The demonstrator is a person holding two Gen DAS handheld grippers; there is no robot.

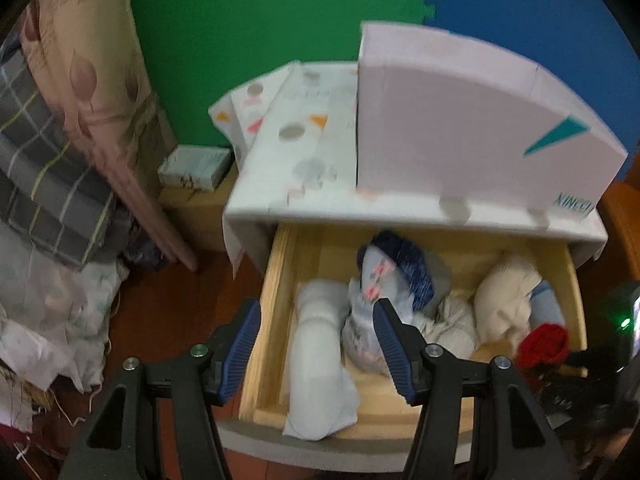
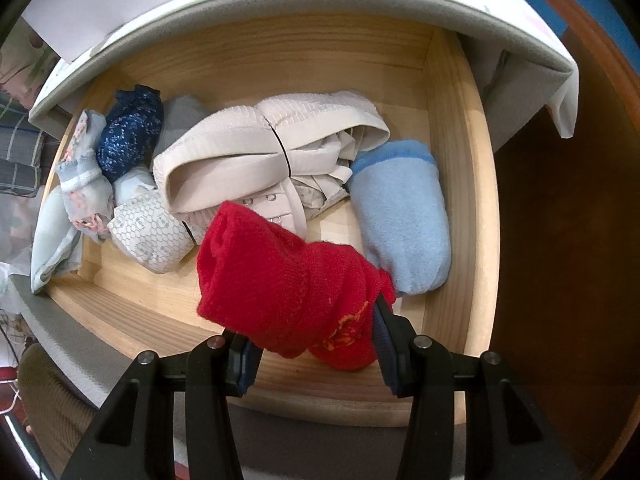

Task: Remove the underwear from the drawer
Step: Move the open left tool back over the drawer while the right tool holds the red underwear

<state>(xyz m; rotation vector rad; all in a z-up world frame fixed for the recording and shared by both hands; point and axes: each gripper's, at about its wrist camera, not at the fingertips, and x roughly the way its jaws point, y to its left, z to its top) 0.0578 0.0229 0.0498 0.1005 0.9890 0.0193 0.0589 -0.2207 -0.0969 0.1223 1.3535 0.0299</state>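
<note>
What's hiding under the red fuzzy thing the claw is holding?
Under the red knitted roll, gripped by the right claw, you can see bare wooden drawer floor and part of a beige bra. Whatever lies directly beneath the roll is covered.

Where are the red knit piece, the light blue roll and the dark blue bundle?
red knit piece (image 2: 280,284), right wrist view, middle of the knit.
light blue roll (image 2: 404,220), right wrist view, middle of its body.
dark blue bundle (image 2: 128,140), right wrist view, speckled centre.
</note>
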